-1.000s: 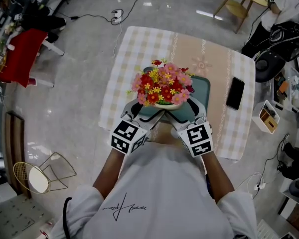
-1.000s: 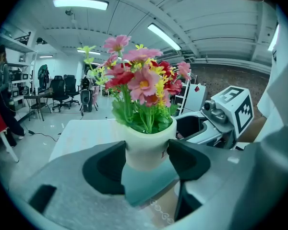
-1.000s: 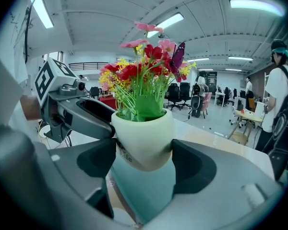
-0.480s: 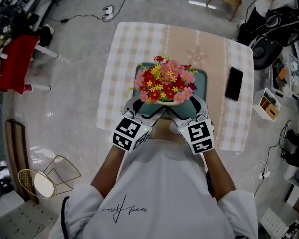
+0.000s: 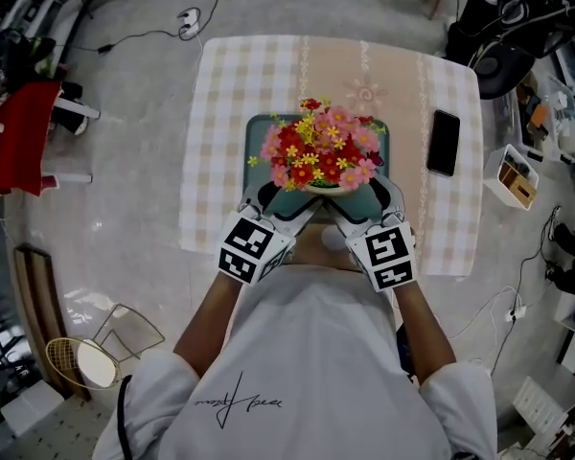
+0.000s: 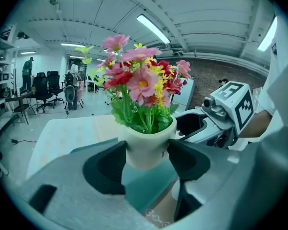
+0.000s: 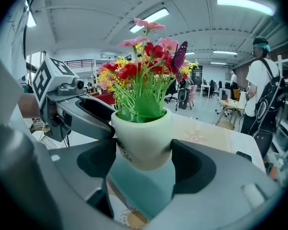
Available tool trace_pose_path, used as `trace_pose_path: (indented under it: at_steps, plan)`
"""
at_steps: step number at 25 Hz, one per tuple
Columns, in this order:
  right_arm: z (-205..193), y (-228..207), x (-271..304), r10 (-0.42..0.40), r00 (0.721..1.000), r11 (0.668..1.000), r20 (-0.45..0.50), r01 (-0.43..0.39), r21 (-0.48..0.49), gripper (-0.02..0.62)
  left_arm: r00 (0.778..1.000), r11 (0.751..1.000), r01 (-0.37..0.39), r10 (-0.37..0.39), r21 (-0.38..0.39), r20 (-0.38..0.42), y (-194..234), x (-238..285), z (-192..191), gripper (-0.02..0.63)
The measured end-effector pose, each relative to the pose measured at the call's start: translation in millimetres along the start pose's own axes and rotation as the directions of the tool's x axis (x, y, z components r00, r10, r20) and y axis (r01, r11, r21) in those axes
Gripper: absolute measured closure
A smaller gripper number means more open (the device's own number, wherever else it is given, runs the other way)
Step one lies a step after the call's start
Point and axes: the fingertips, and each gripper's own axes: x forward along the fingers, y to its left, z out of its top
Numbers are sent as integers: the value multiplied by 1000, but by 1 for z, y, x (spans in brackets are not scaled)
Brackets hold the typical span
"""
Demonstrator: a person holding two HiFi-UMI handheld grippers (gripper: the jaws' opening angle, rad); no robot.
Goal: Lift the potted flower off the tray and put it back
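The potted flower [image 5: 320, 151] is a white pot [image 6: 146, 145] full of red, pink and yellow blooms. It hangs a little above the teal tray [image 5: 258, 128], which lies on the checked tablecloth. My left gripper [image 5: 286, 202] and right gripper [image 5: 353, 205] are both shut on the pot, from the near left and near right. In the left gripper view the dark pads press both sides of the pot, with the tray [image 6: 149, 182] below. The right gripper view shows the pot [image 7: 143, 140] clamped the same way over the tray [image 7: 141, 181].
A black phone [image 5: 443, 142] lies on the table right of the tray. On the floor at the left stands a chair with a red cloth [image 5: 21, 132]. A white box [image 5: 517, 175] sits to the right and a wire stool [image 5: 86, 357] at the lower left. People stand in the room's background.
Both grippers have carried the pot forward, from the tray's near-left part to over its middle. The grip has not changed.
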Motion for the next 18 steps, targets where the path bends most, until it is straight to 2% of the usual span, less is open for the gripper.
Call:
trace_pose_path:
  at_steps: [9, 18]
  plan:
    - [-12, -18, -3, -45, 999, 998, 1, 45, 48, 225, 998, 998, 66, -66, 8, -7, -5, 22, 1, 327]
    - [-29, -32, -4, -86, 996, 992, -31, 88, 88, 227, 992, 992, 117, -115, 38, -54, -10, 42, -5, 328]
